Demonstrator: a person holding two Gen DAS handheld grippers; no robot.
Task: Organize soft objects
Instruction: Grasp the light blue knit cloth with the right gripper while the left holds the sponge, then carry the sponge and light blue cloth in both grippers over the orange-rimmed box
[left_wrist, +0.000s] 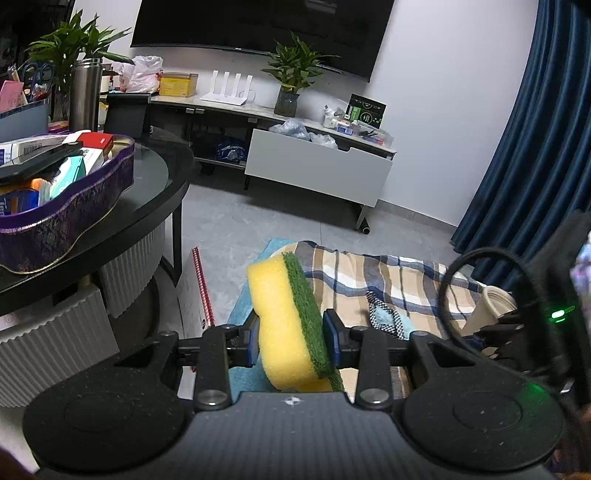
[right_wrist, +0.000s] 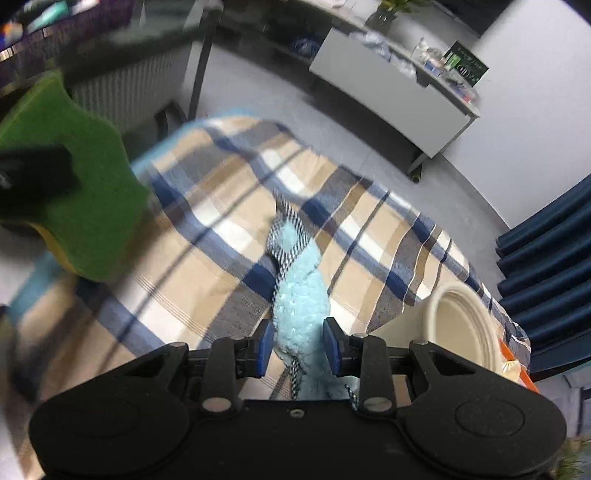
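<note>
1. Living room; plaid cloth (right_wrist: 207, 236) spread over low surface.
2. Left tool (left_wrist: 291, 332) clamps yellow-green sponge (left_wrist: 291, 325) above cloth.
3. Right tool (right_wrist: 299, 343) straddles light-blue fuzzy cloth (right_wrist: 301, 295) lying on plaid; grip unclear.

A purple tin (left_wrist: 74, 206) sits on a black table (left_wrist: 155, 192).

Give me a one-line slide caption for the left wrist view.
Left gripper clamps a yellow-and-green sponge above the plaid cloth.
</note>
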